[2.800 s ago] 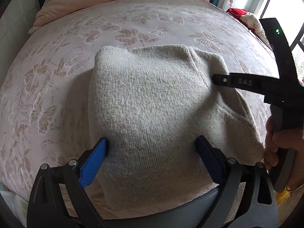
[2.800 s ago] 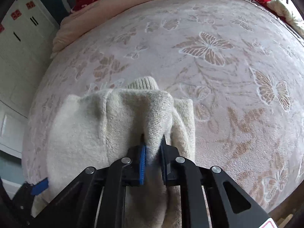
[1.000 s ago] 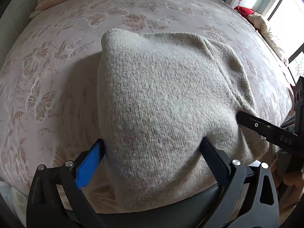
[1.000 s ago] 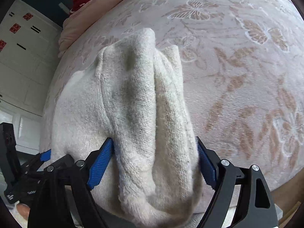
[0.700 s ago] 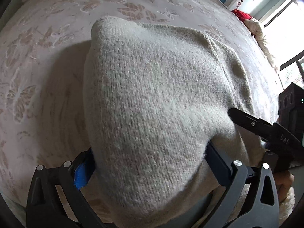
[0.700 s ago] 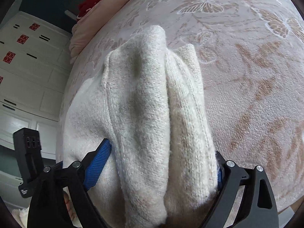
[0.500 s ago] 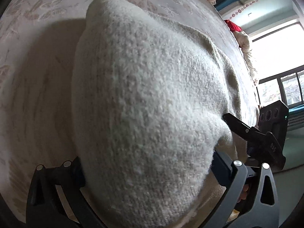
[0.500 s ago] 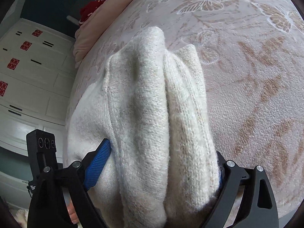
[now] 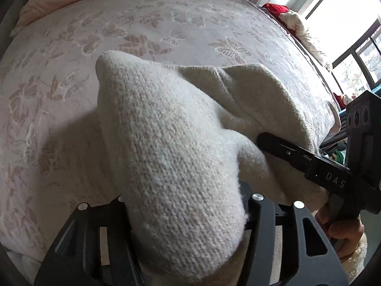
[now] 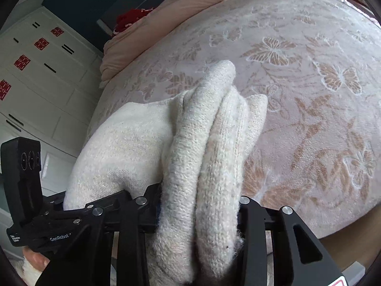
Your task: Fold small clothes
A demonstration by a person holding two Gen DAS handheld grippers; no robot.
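Gripping a thick bunch of the cream knitted sweater [image 9: 171, 143], the left gripper [image 9: 188, 205] has its two fingers pressed against either side of the fold. The sweater lies on the bedspread [image 9: 71, 54], near its front edge, bunched and partly lifted off the butterfly pattern. On the sweater's right side the right gripper [image 10: 200, 205] pinches a doubled roll of the knit, its fingers clamped on both flanks of that roll. The sweater's far tip points toward the pink duvet [image 10: 166, 19] heaped at the far end of the bedspread. A white cabinet [image 10: 35, 71] stands left of the bedspread.
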